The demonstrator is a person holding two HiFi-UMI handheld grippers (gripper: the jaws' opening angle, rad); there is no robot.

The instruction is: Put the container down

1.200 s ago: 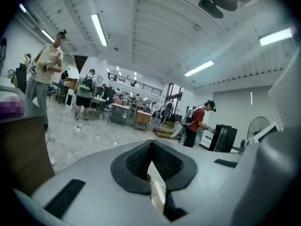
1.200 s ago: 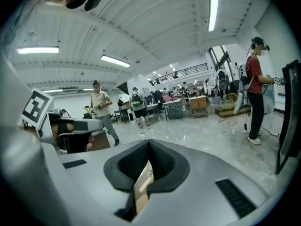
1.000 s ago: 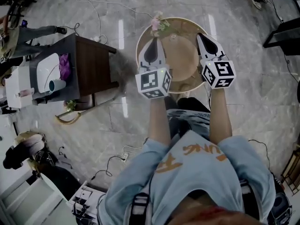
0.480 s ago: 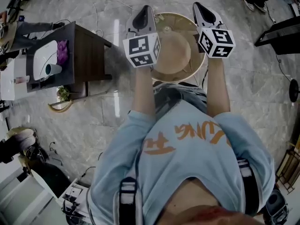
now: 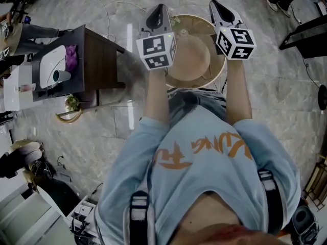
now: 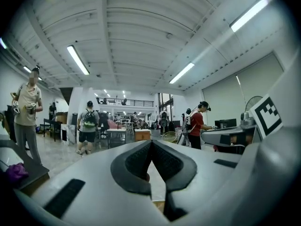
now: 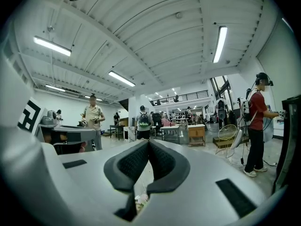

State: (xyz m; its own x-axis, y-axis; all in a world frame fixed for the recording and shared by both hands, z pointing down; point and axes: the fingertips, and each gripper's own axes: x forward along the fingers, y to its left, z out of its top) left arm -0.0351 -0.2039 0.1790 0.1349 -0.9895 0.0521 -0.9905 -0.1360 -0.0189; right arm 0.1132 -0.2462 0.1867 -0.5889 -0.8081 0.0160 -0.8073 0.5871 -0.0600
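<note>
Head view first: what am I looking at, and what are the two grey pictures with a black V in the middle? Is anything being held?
There is no robot here. A person in a blue shirt holds a pair of hand-worked tongs in each hand. The head view comes from a camera on the person's head and looks steeply down. It shows the left tongs and the right tongs, each carrying a patterned cube that is part of it.

The other two pictures come from cameras riding on the tongs and look along them into the hall. The black V is their padded tips. Both pairs are shut and hold nothing.

Beneath them stands a round tan tub or low table; I can't tell which. To its left is a dark side table with small items on it.
</note>
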